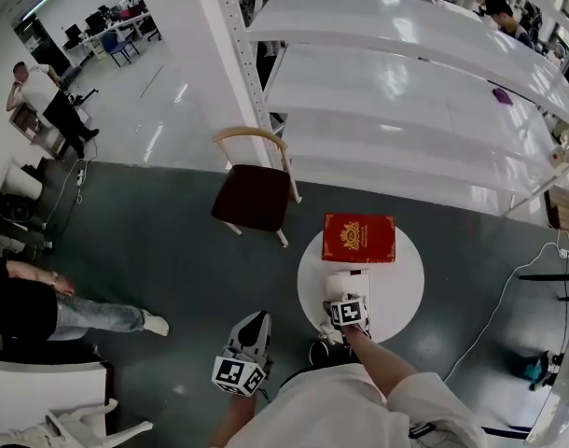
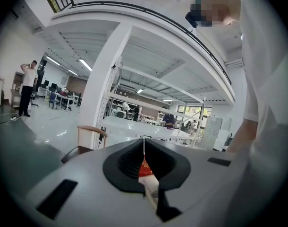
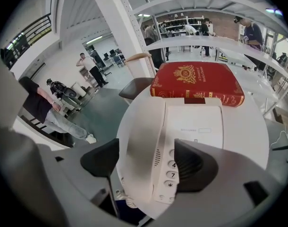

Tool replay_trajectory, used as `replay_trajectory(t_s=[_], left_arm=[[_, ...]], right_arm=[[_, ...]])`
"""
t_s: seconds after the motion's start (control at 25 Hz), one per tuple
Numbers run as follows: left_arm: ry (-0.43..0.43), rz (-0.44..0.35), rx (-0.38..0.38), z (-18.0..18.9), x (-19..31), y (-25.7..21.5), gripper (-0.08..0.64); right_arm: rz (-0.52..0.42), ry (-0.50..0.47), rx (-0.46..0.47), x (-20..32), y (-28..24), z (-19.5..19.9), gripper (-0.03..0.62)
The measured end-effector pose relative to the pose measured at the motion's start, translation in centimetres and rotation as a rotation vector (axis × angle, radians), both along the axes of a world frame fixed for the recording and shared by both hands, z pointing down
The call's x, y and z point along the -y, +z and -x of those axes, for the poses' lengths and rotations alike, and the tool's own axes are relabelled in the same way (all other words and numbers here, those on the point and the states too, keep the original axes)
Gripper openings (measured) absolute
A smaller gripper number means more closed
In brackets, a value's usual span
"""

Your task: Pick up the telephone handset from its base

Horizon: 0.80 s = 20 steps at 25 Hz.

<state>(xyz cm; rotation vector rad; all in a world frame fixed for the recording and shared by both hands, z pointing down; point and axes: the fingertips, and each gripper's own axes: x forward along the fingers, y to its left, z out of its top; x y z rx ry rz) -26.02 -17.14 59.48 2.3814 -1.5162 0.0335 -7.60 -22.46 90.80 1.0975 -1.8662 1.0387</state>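
**Item: telephone handset (image 3: 139, 136).** White. Lies seated along the left side of its base (image 3: 198, 122), on the near part of a round white tabletop (image 1: 403, 292). A coiled cord (image 3: 129, 201) hangs from its near end. Not yet lifted.

**Item: right gripper (image 3: 146, 164).** Tilted steeply down over the near end of the telephone. Its fingers (image 3: 100, 162) stand wide apart and straddle the handset. One is off the handset's left flank; the other is over the keypad (image 3: 171, 174) on its right. Neither pad appears to press on anything, and nothing is held.

**Item: left gripper (image 2: 144, 148).** Held off the tabletop to the near left and pointing roughly level. Fingers are closed together with nothing between them. It is idle in this step.

**Other stock.** A red book (image 3: 198, 82) lies at the far edge of the tabletop, just beyond the base. A wooden chair (image 1: 256, 194) stands on the floor to the far left.

**Step in hand (judged):** final approach and closing on the handset.

**Handling notes (judged):**
- Lower until both pads are beside the handset's flanks, not above its rounded back. A grip taken too high on smooth plastic may slip off.
- Keep the right-hand finger in the groove between handset and keypad, so that it grips the handset and not the base.
- Centre the handset between the fingers before closing, so that it is not pushed sideways out of its cradle.
- Lift straight up first. The base looks light and could drag on the cord; the free left gripper could steady it if needed.
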Motion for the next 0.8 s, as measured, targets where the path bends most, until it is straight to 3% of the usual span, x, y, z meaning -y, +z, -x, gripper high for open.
replay_trajectory(t_s=[0.64, 0.8], left_arm=[[-0.022, 0.021, 0.001, 0.4, -0.3, 0.5, 0.021], [-0.026, 0.021, -0.002, 0.4, -0.2, 0.5, 0.021]], right_arm=[[-0.023, -0.047, -0.066, 0.5, 1.3, 1.2, 0.348], [0.002, -0.056, -0.103, 0.1, 1.6, 1.2, 0.318]])
